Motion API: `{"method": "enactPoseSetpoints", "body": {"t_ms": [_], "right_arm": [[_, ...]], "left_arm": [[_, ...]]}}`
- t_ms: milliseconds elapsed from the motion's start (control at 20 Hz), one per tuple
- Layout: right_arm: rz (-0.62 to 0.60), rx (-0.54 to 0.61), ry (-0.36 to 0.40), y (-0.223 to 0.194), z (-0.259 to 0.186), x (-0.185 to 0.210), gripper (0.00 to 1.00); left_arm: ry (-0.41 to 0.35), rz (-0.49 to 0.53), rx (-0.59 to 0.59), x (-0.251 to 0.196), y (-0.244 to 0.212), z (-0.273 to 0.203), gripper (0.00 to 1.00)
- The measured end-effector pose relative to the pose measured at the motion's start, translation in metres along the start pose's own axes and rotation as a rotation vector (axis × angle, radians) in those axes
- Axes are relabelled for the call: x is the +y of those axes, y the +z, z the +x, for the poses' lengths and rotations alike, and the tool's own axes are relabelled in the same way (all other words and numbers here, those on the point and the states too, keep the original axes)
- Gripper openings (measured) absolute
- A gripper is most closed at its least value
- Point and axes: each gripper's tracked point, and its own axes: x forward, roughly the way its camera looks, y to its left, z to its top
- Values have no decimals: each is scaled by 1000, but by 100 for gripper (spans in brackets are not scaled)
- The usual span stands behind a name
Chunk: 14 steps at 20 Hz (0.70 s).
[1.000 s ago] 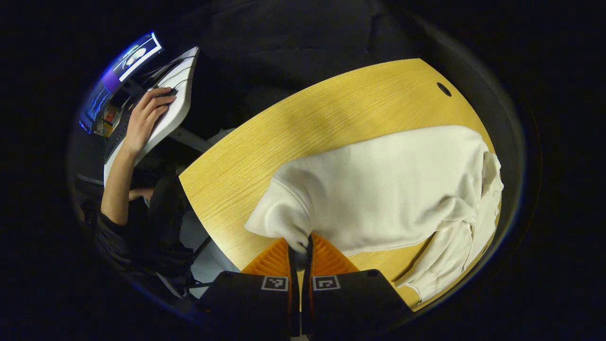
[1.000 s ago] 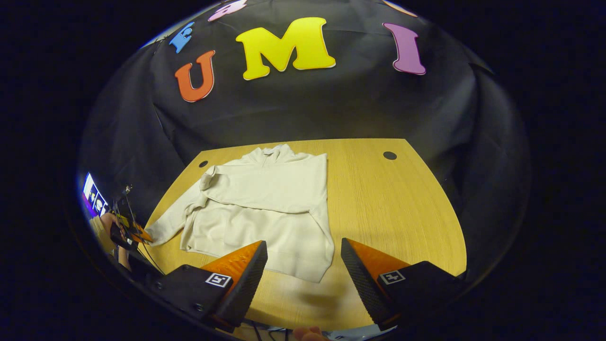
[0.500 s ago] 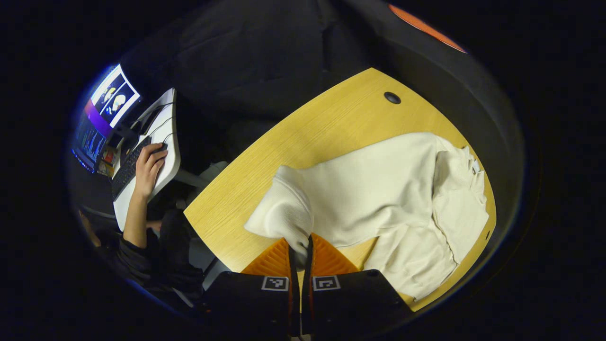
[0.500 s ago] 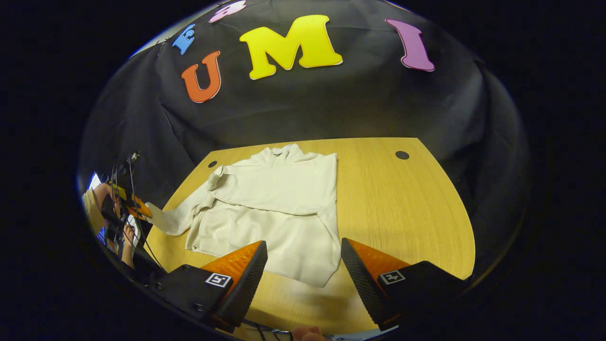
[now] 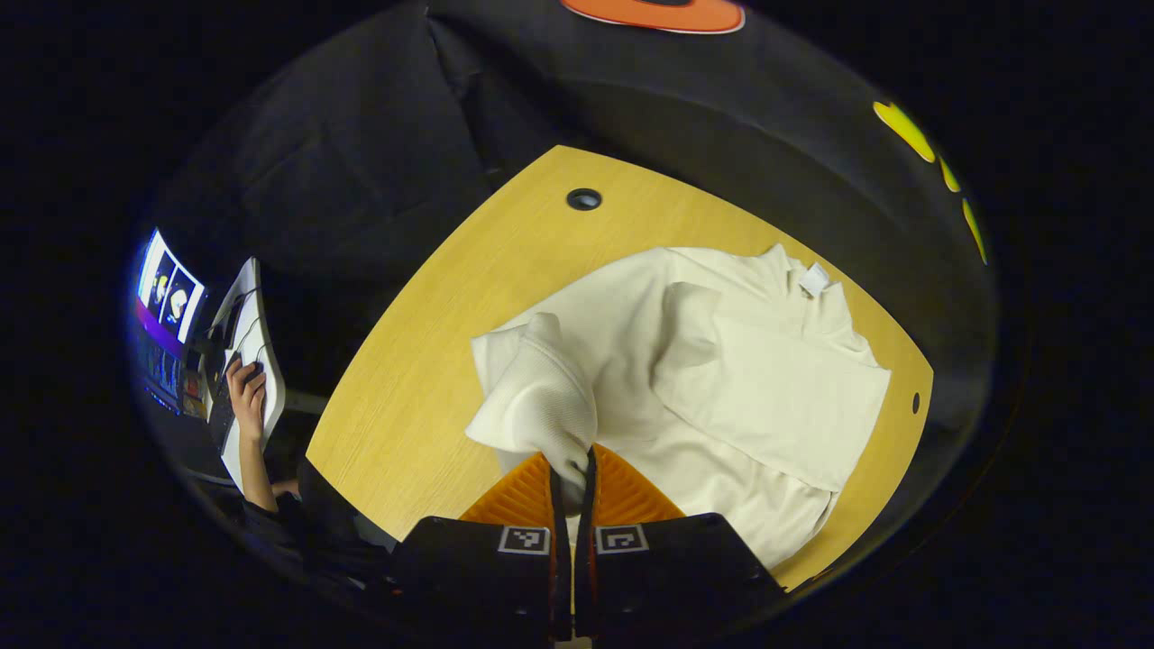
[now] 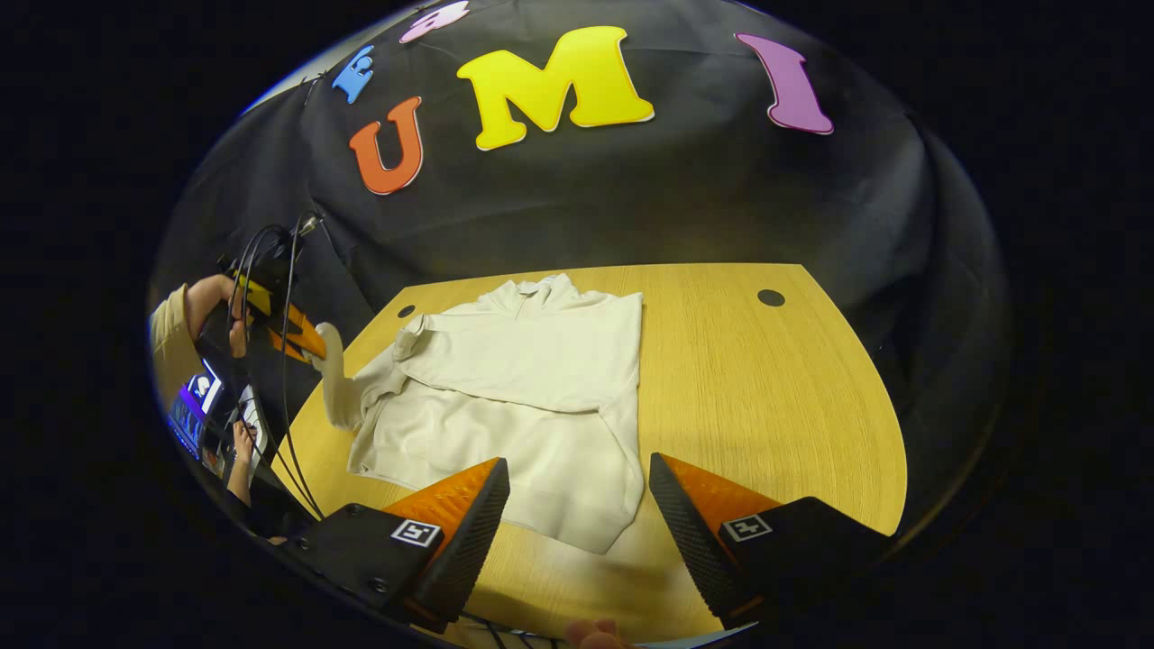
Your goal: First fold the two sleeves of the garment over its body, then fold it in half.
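A cream sweatshirt [image 6: 523, 388] lies flat on the wooden table [image 6: 766, 379], collar toward the far wall. One sleeve [image 5: 775, 379] lies folded across its chest. My left gripper [image 5: 572, 469] is shut on the cuff of the other sleeve [image 5: 541, 406] and holds it up above the table. In the right gripper view a hand holds that left gripper [image 6: 293, 333] high at the table's left side, with the sleeve [image 6: 334, 383] hanging from it. My right gripper [image 6: 577, 464] hovers open over the sweatshirt's hem near the front edge, holding nothing.
The table [image 5: 424, 361] has small round cable holes [image 5: 583, 198] [image 6: 771, 297] near its far corners. Beyond its left side a person [image 5: 248, 424] sits at a white desk with a keyboard and a lit screen [image 5: 167, 293]. Bare wood lies right of the sweatshirt.
My left gripper has risen with the sleeve cuff and swung round toward the sweatshirt's body; the sleeve now hangs off the table. The right gripper has barely shifted.
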Motion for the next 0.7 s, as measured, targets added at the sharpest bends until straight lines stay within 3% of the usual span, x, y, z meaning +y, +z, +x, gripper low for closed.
{"method": "enactPoseSetpoints", "body": {"t_ms": [150,200,700], "right_arm": [[54,20,2,-7,0,-8,94],[67,30,5,-10,2,-11,97],[79,88,-31,-33,6,-36,94]], "left_arm": [[-56,96,-6,-59,6,-7,5],[-61,136,-7,-76,6,-7,4],[-101,411,-55,-221,-6,-4,4]]}}
